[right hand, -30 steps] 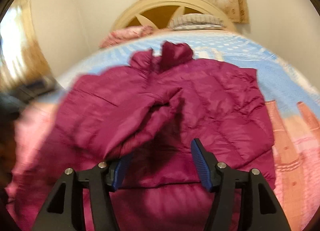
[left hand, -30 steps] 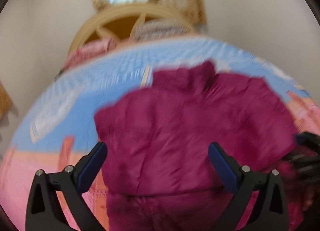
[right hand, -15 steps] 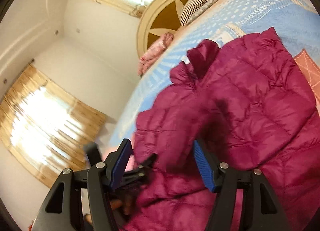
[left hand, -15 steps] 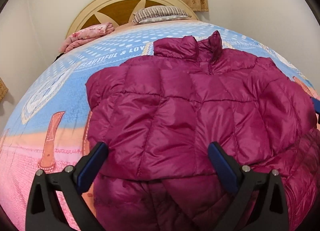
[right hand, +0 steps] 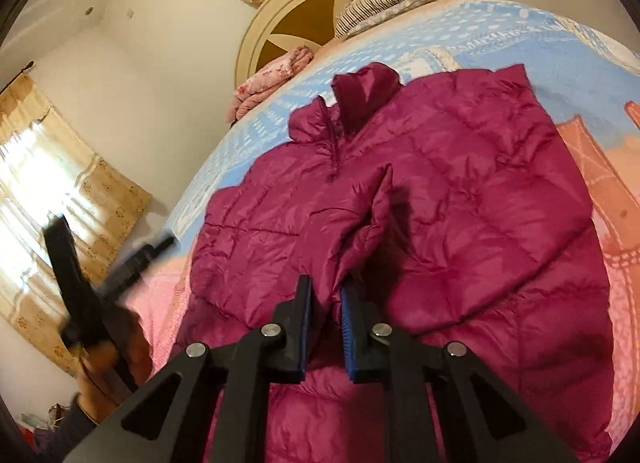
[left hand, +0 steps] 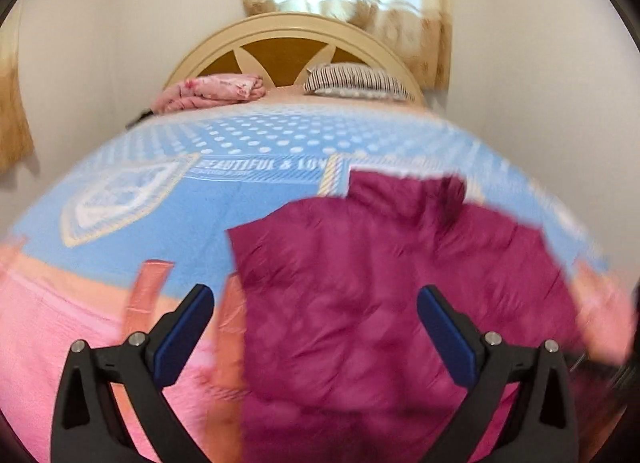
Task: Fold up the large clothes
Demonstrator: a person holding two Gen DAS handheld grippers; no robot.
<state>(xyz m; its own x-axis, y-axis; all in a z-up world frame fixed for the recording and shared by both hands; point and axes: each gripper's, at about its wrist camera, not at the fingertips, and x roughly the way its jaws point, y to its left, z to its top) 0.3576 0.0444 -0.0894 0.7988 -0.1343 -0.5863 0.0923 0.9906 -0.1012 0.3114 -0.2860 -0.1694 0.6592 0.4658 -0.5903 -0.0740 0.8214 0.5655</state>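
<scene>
A magenta puffer jacket lies spread on the bed, collar toward the headboard. It is blurred in the left wrist view. My right gripper is shut on a sleeve of the jacket, which is lifted over the jacket's front. My left gripper is open and empty above the jacket's left edge. It shows blurred at the left of the right wrist view, held off the bed's side.
The bed has a blue and pink blanket. A striped pillow and a folded pink blanket lie by the cream headboard. Curtained windows stand behind the bed and at the left.
My right gripper has closed on the jacket sleeve and lifted it. My left gripper, still open, has pulled back and to the left, away from the jacket.
</scene>
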